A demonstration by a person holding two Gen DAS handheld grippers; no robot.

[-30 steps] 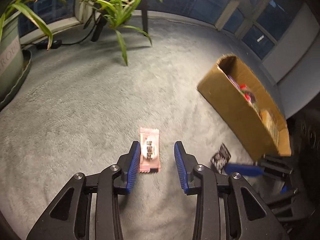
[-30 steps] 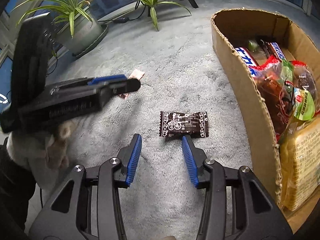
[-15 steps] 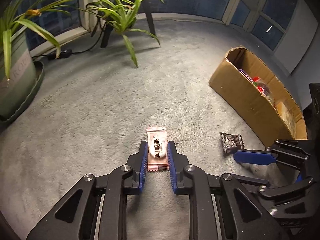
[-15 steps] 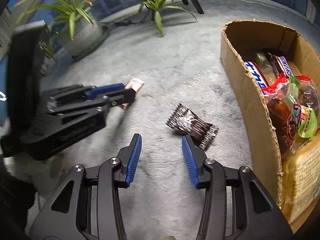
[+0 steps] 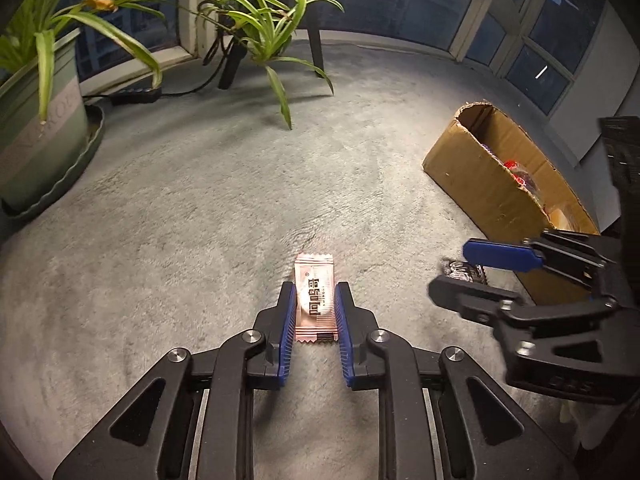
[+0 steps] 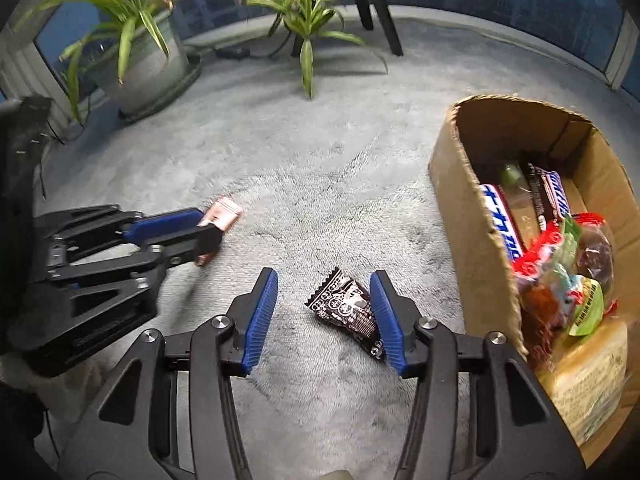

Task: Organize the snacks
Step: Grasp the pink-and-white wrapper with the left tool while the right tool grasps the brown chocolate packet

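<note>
Right wrist view shows us the dark crinkly packet (image 6: 349,307) on the grey carpet (image 6: 320,184) beside the cardboard box (image 6: 472,216) — lying slantwise between the opening jaws of our right gripper (image 6: 324,316), not yet pinched. Our left gripper (image 5: 315,312) squeezes the flat pink wrapper (image 5: 314,296) — lengthwise along its fingers.
</note>
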